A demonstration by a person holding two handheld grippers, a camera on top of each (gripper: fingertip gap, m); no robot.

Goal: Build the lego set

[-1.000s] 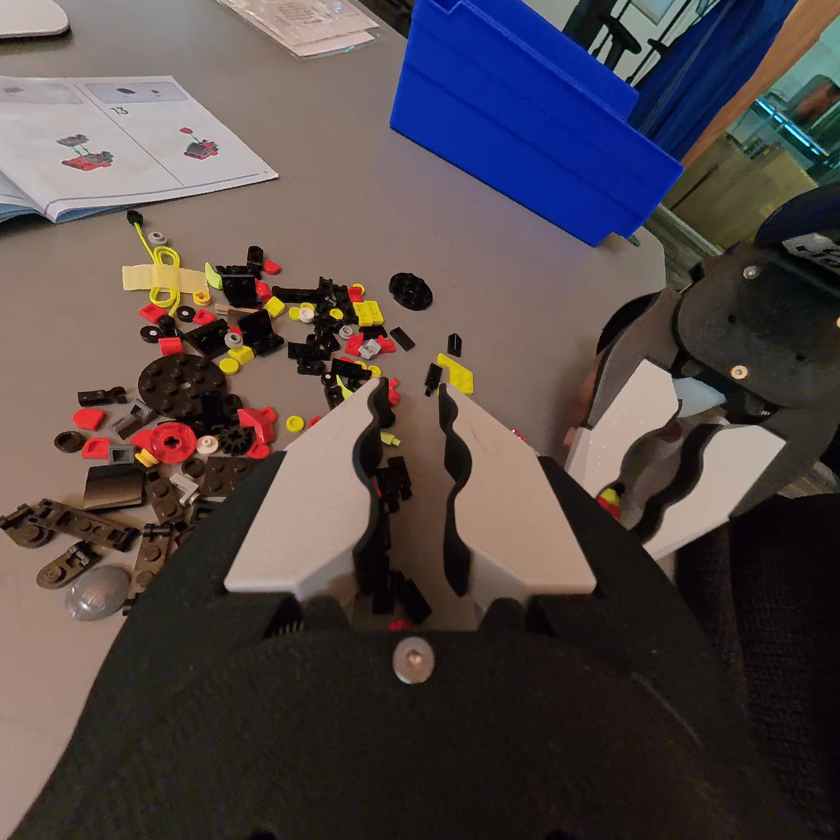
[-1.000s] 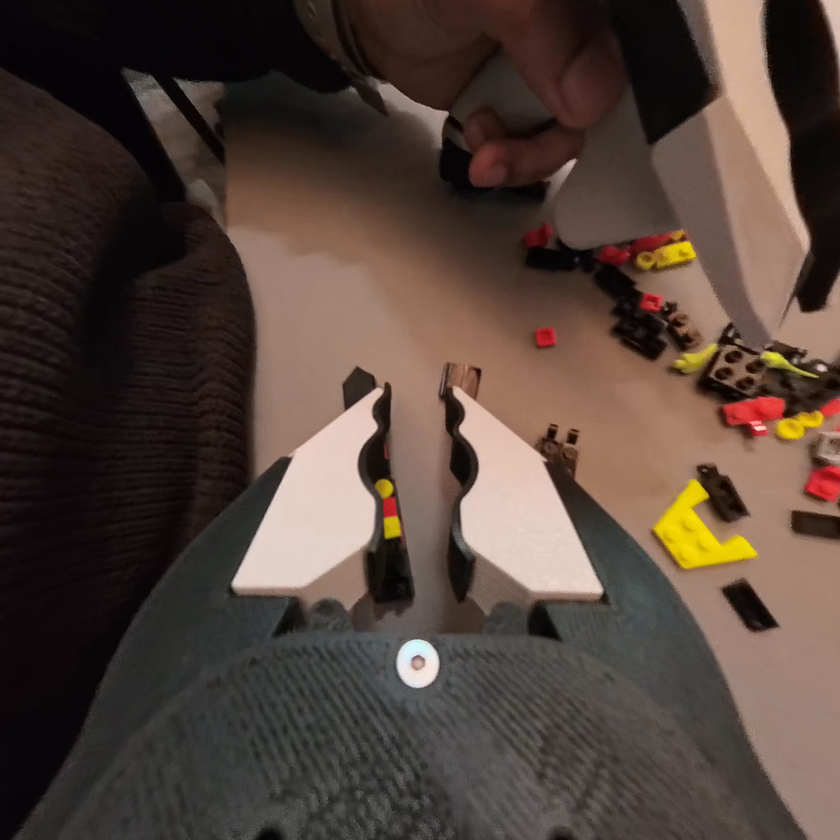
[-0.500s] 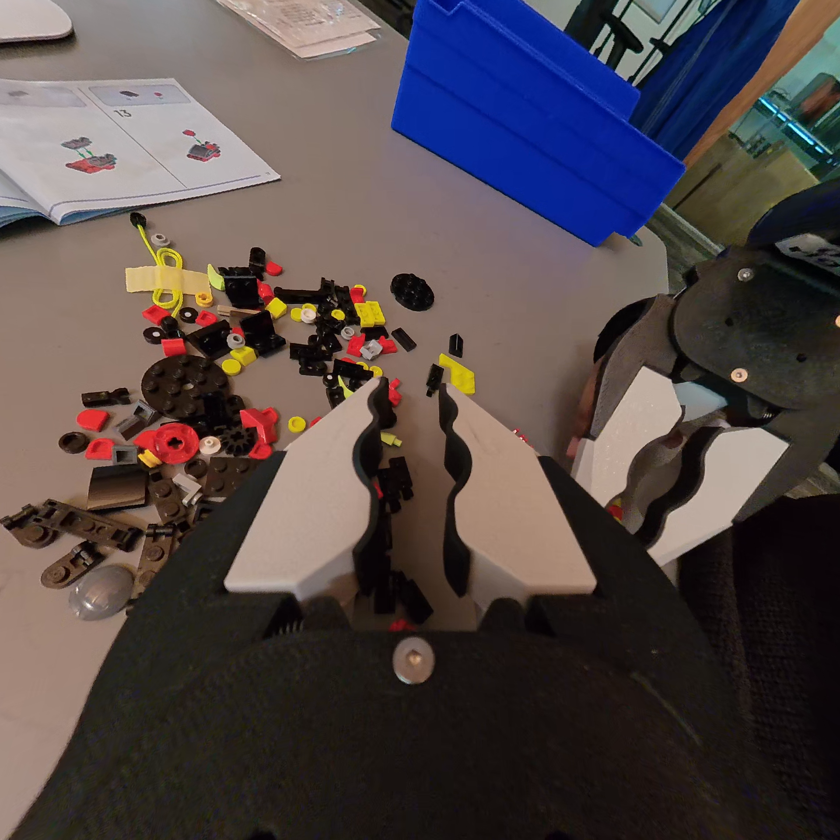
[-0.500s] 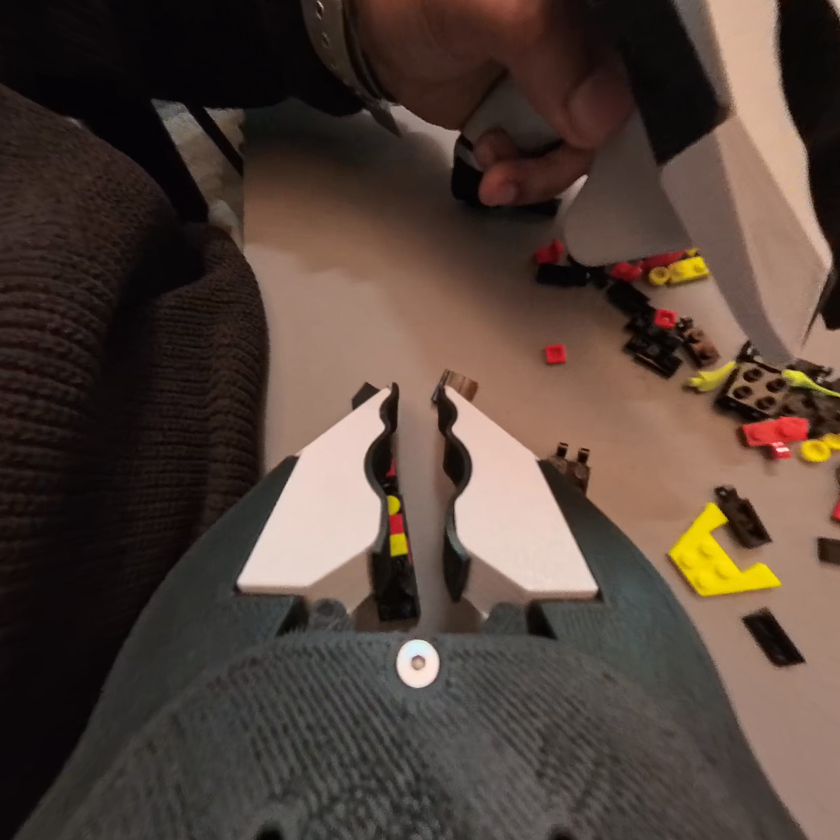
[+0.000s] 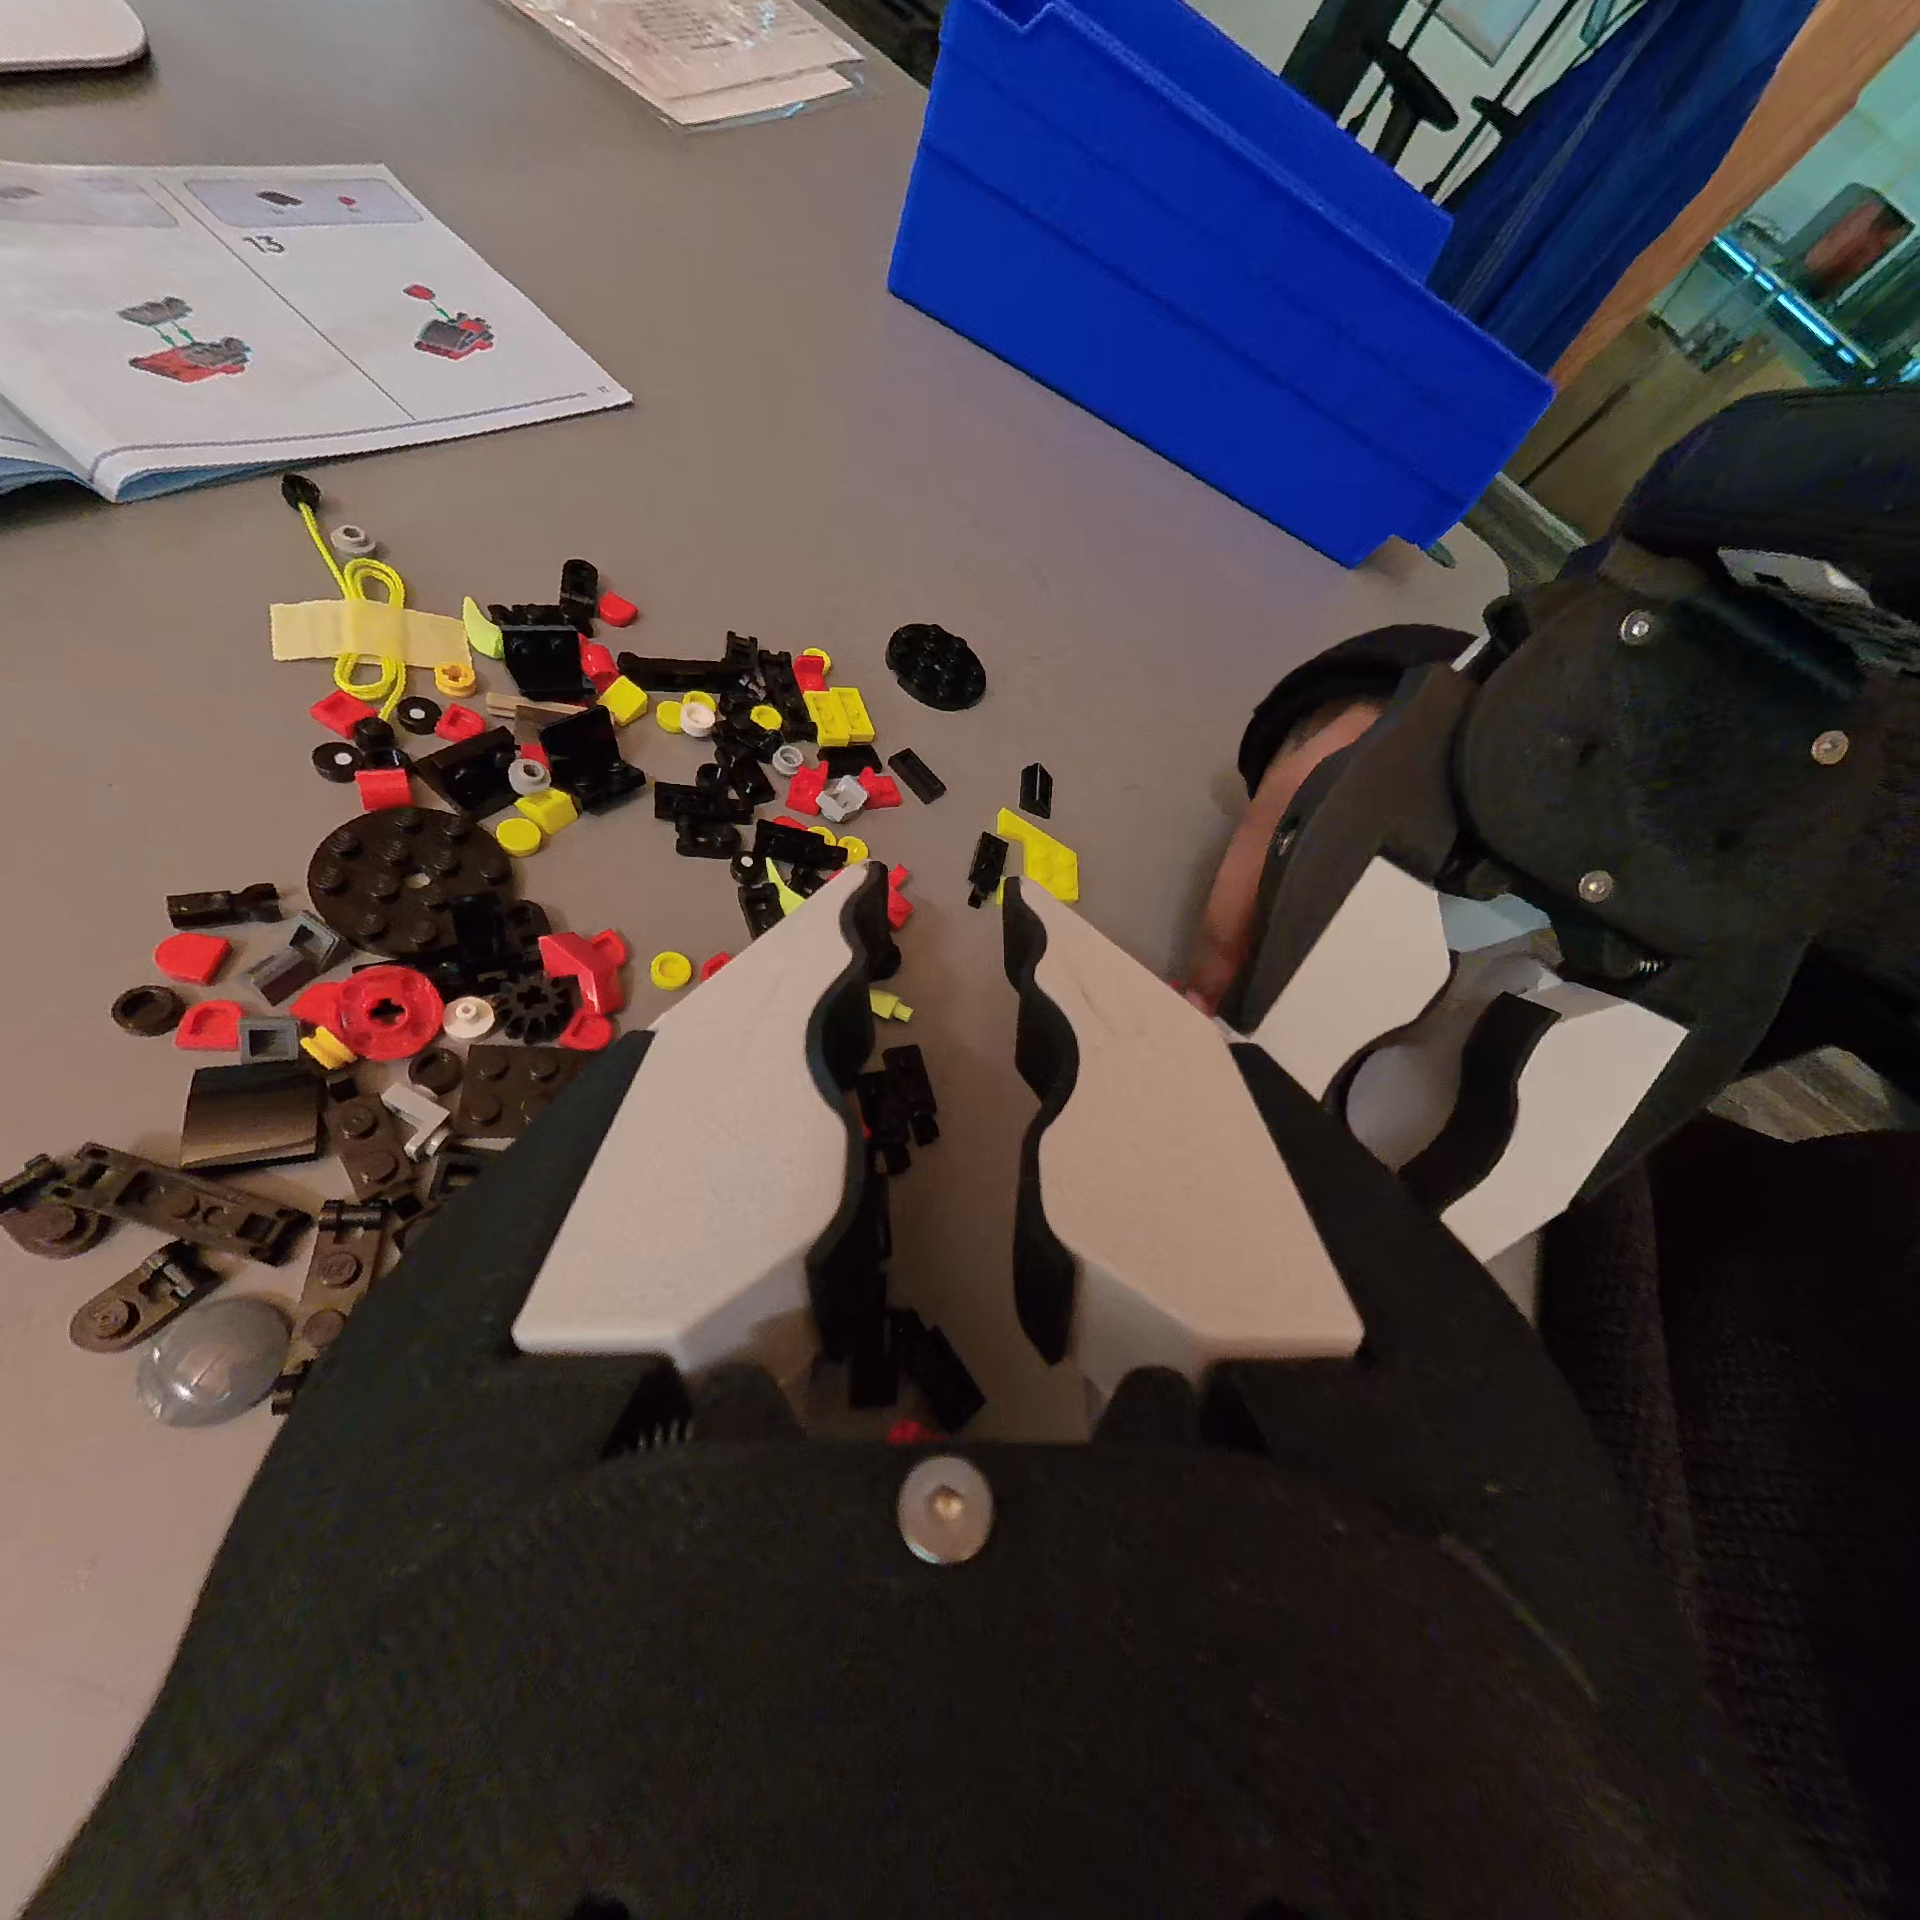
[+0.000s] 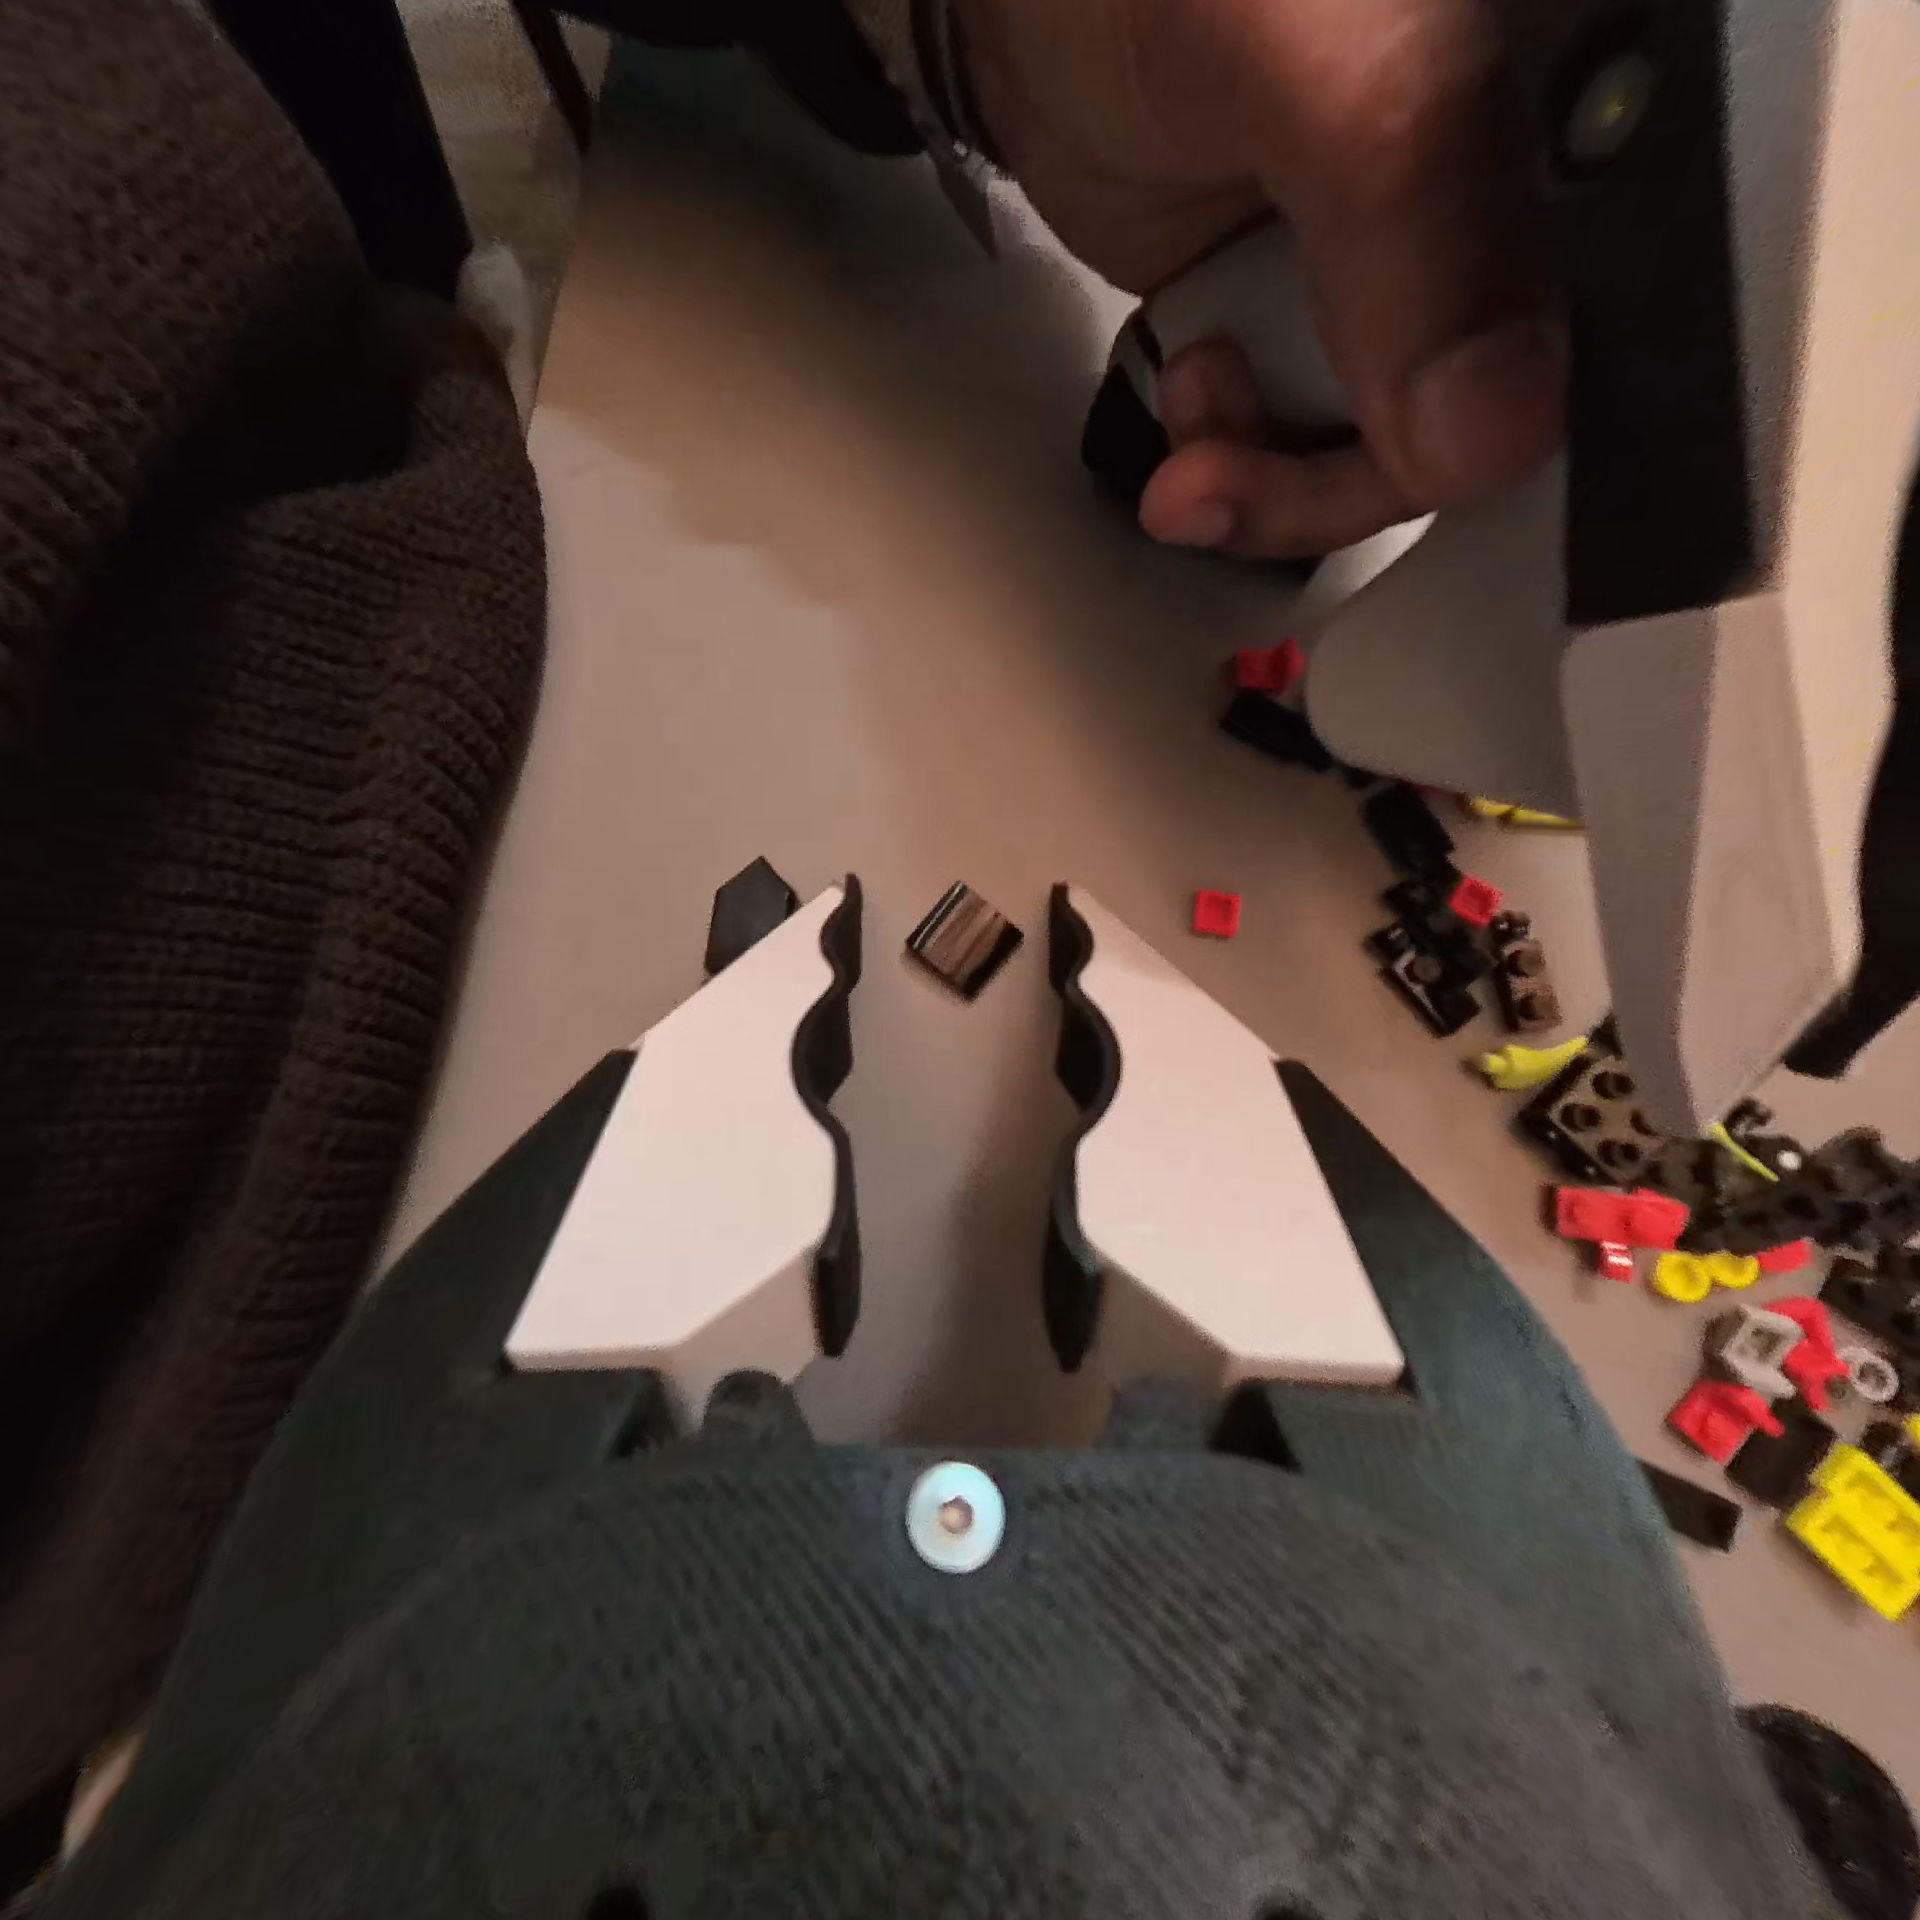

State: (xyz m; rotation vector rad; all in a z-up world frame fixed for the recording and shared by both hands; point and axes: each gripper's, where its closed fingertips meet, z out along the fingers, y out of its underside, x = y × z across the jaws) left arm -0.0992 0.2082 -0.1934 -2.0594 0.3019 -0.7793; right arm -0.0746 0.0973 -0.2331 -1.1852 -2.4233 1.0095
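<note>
Right gripper (image 6: pixel 954 914) wavy jaws apart, glossy, perhaps striped square tile (image 6: pixel 964 938) between

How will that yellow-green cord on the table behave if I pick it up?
The yellow-green cord lies in loose loops, so it is probably floppy and would dangle. It looks thin, so likely very light. A pale strip overlaps the loops and might lift with it.

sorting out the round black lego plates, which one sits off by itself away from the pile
The smaller round black studded plate, alone on bare table toward the blue plastic bin; the larger round black plate sits inside the pile.
</note>
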